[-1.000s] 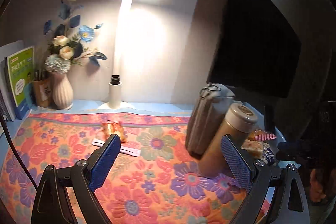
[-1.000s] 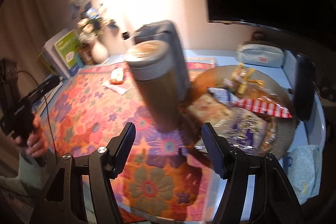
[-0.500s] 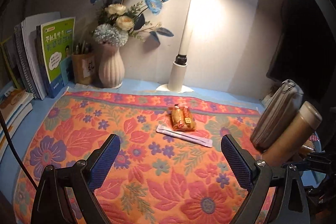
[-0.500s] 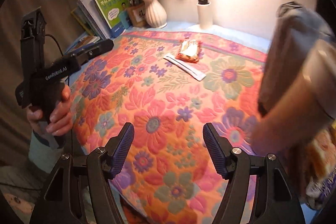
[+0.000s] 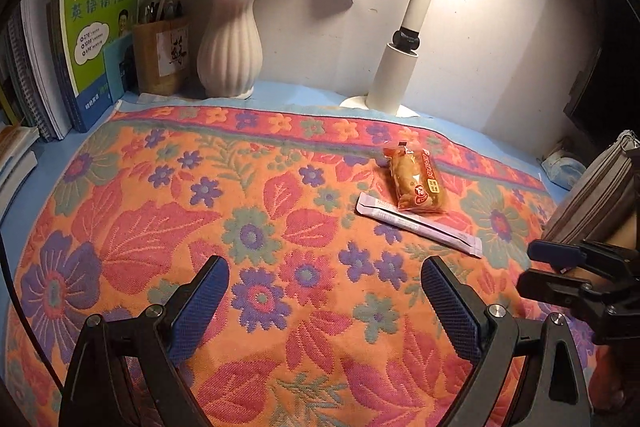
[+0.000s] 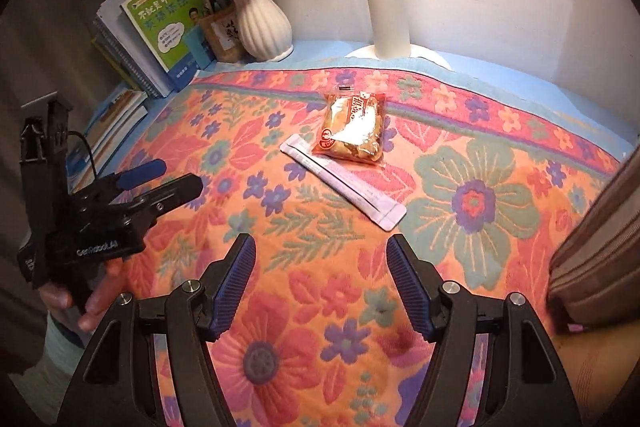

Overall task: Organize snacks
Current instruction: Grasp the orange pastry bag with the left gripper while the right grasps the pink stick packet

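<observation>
Beside the lamp [image 5: 404,39], packet [image 5: 416,181] overlaps stick [image 5: 416,225]. Left tongs [image 5: 324,307] and right tongs [image 6: 318,285]: both agape, empty. Only the right view shows a hand [image 6: 96,301].

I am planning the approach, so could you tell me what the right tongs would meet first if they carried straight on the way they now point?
Probably the bare floral cloth just short of the pale stick sachet. The open right tongs point downward, though depth is hard to judge.

We have swung both grippers away from the flask and snack plate, lower toward the orange snack packet [image 5: 416,181] and pale stick sachet [image 5: 420,225], now closer ahead.
</observation>
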{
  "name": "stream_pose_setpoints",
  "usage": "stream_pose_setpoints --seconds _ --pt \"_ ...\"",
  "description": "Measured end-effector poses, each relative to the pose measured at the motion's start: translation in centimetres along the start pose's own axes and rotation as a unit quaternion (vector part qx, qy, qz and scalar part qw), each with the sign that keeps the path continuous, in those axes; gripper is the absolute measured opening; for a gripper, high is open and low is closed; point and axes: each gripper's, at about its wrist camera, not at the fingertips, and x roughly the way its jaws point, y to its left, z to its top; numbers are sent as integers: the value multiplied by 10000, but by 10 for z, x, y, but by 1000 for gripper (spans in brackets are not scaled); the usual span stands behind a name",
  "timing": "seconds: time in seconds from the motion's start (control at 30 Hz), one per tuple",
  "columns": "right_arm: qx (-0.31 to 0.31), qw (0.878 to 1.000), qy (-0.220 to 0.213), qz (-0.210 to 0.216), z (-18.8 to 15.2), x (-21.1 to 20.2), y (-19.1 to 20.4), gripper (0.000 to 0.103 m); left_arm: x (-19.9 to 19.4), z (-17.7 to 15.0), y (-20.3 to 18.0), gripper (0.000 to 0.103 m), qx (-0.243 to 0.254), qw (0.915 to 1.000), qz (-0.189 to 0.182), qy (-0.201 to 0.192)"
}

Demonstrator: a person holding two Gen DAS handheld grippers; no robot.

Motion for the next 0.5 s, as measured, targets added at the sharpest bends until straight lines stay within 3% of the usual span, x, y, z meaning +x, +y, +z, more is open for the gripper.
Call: stream_pose_setpoints --seconds 0.1,0.27,0.5 --pt "-14 10000 -6 56 7 14 -8 67 0 13 -3 96 78 9999 -106 107" --pt "-106 9997 -45 225 16 34 -15 67 19 47 -17 96 60 9971 -610 445" --pt "-646 9977 -153 -93 17 52 -17 67 81 81 -43 96 -175 9889 -1067 1023"
